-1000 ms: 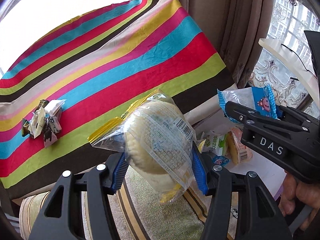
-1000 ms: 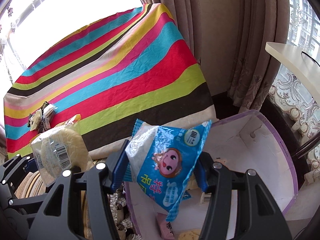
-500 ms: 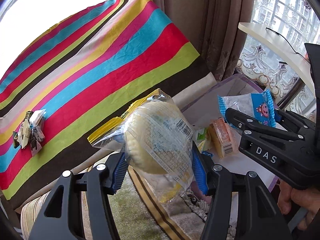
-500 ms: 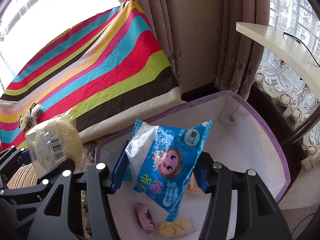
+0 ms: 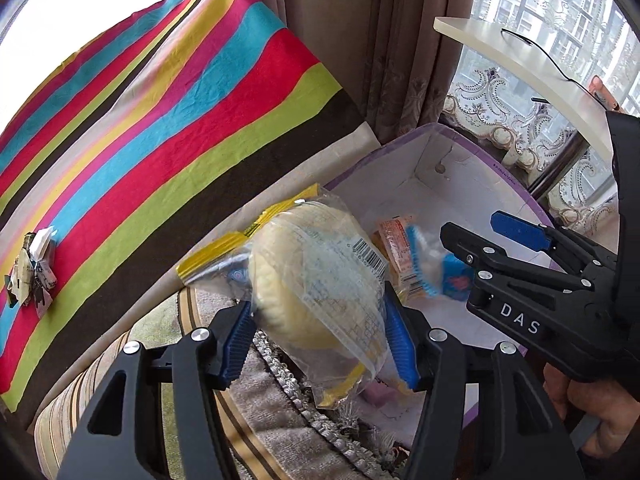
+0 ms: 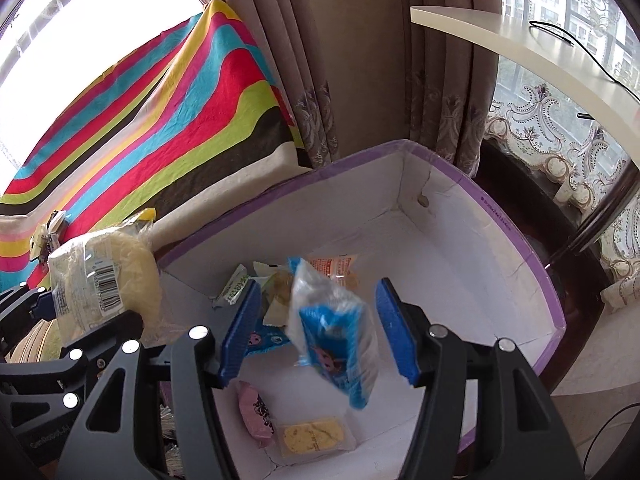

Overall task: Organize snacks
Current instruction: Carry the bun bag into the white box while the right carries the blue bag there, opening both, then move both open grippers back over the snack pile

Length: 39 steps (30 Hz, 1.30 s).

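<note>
My left gripper is shut on a clear-wrapped pale round cake, held at the near left rim of a purple-edged white box. The cake also shows in the right wrist view. My right gripper is open above the box. A blue snack packet is loose between its jaws, blurred and falling into the box. It also shows in the left wrist view, below the right gripper.
The box holds several snacks: an orange packet, a green-and-white one, a pink one, a yellow biscuit. A striped cloth table carries a small pile of sweets. Curtains and a white shelf stand behind.
Both grippers have moved right, over the box. My right gripper has opened and let go of the blue packet, which is dropping. The left still holds the cake.
</note>
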Each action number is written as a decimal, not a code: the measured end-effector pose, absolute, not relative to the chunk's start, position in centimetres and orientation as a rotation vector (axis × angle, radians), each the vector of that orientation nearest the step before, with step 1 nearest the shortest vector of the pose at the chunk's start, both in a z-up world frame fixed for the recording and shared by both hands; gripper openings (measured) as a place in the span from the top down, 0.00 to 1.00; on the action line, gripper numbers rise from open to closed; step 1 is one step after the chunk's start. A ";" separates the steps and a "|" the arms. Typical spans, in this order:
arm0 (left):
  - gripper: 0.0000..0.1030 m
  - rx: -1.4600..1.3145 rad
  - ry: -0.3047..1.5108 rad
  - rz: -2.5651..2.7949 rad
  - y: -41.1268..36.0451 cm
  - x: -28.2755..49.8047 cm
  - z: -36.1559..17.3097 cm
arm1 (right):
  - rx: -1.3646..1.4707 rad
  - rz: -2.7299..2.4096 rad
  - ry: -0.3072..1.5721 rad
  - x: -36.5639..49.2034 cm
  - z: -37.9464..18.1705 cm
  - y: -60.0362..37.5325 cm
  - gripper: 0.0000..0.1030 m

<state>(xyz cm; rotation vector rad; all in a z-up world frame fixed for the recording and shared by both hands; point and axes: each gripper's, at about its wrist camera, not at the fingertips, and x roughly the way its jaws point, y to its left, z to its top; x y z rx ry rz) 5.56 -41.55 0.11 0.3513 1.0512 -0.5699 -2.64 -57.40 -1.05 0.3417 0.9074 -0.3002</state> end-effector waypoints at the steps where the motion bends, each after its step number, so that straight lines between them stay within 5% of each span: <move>1: 0.39 0.351 1.052 -0.572 -41.6 5.5 0.1 | 0.344 -0.304 0.906 -2.7 -1.1 -57.6 0.33; 4: 0.26 0.351 1.030 -0.576 -41.9 5.3 0.5 | 0.356 -0.314 0.908 -3.0 -1.3 -57.8 0.29; 18: 0.23 0.192 1.019 -0.465 -34.9 6.8 1.9 | 0.300 -0.270 0.899 -1.5 0.9 -54.1 0.25; 39: 0.24 -0.356 0.931 -0.072 -7.4 13.8 4.3 | 0.021 0.158 0.990 3.8 4.0 -29.3 0.12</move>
